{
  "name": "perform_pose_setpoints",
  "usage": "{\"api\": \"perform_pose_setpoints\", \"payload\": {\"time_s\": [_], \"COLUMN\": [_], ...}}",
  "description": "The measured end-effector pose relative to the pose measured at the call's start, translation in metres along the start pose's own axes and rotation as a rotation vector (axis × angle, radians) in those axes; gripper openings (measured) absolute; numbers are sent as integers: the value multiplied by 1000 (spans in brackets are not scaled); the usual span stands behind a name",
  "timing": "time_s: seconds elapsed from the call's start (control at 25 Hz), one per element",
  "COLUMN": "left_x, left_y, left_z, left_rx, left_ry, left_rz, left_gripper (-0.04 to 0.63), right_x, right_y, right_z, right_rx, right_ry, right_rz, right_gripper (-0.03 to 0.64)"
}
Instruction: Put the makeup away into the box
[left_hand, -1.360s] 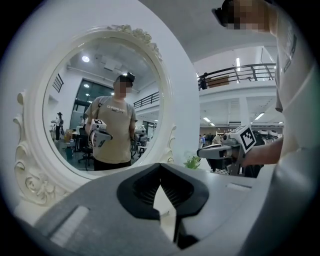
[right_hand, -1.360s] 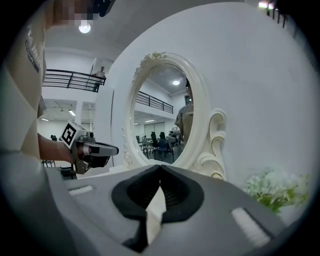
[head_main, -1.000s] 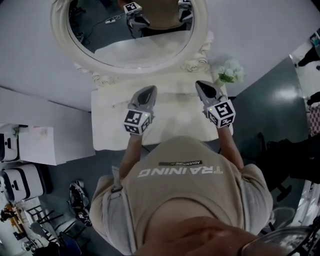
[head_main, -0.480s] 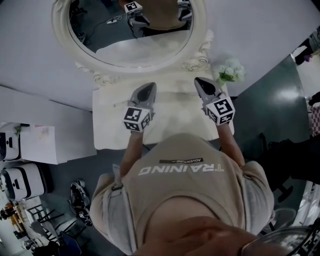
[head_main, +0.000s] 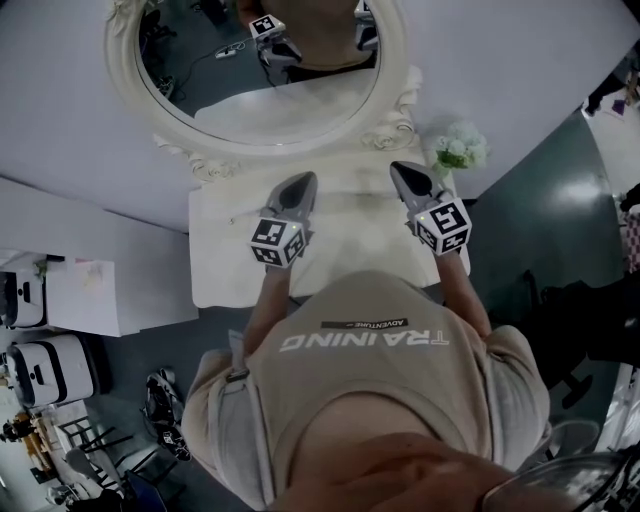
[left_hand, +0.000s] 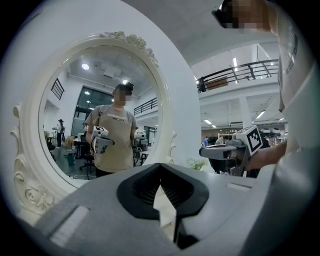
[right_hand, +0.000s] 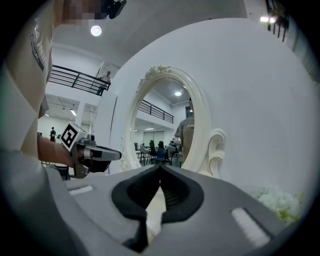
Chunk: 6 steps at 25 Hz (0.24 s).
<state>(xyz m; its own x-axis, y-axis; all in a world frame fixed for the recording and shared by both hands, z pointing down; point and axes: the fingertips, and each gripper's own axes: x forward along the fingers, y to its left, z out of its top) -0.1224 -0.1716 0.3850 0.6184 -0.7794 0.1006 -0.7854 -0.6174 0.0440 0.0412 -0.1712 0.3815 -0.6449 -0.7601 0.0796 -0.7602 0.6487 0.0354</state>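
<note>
The left gripper (head_main: 299, 182) hung over the white dressing table (head_main: 225, 262), jaws together, empty; the right gripper (head_main: 404, 170) likewise, facing the oval mirror (head_main: 280, 105).

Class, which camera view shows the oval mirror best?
The left gripper view: the mirror faces it almost squarely, frame nearly whole. The right gripper view shows the mirror narrowed, from the side; the head view looks down on the mirror, top cut off.
</note>
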Motion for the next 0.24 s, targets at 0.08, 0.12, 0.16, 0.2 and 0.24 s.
{"api": "perform_pose_setpoints", "payload": {"time_s": [0.08,0.12,0.16,0.2,0.24], "left_x": [1,2,3,4,5], "left_y": [0,0,-1,-2,-3], "left_z": [1,1,1,1,1], "left_rx": [0,-2,-4,-5,-7], "left_ry": [0,-1,-2,-3,-4], "left_rz": [4,5,6,7,7], "left_gripper": [6,6,6,6,6], "right_x": [-1,-2,-3,-4,-6], "right_y": [-2,-3,-4,-6,-8], "right_z": [0,-1,-1,-2,-3], "right_rx": [-2,-3,-3,-4,-5], "right_ry": [4,7,11,14,18], "right_rz": [2,4,4,4,4], "right_gripper": [3,3,3,4,3]}}
